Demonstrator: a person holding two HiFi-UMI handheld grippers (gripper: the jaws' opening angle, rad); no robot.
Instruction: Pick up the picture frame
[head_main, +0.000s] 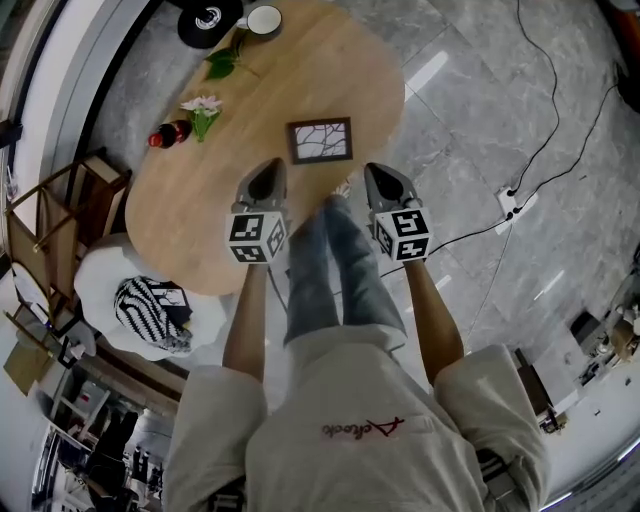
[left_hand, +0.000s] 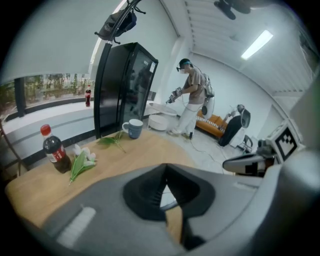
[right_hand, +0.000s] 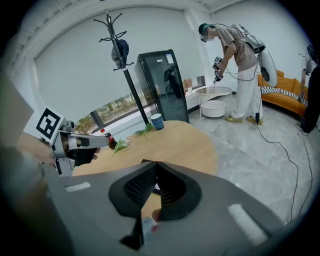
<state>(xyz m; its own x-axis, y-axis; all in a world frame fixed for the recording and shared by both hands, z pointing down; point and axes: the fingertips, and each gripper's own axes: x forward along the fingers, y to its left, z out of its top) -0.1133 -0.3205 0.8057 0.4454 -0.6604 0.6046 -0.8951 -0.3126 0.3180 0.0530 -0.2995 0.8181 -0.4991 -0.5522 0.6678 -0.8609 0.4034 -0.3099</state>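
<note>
I hold the left gripper (head_main: 268, 168) and the right gripper (head_main: 379, 172) pinched closed and empty, flanking the near side of the picture frame (head_main: 320, 140), which lies flat on the table (head_main: 190, 235).

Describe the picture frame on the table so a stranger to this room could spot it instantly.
Start at the oval light-wood table. Near its side nearest the person lies a small dark-brown rectangular picture frame. Unlike the red-capped cola bottle, white flowers and blue mug farther off, it is flat, holding a white picture with dark branching lines.
</note>
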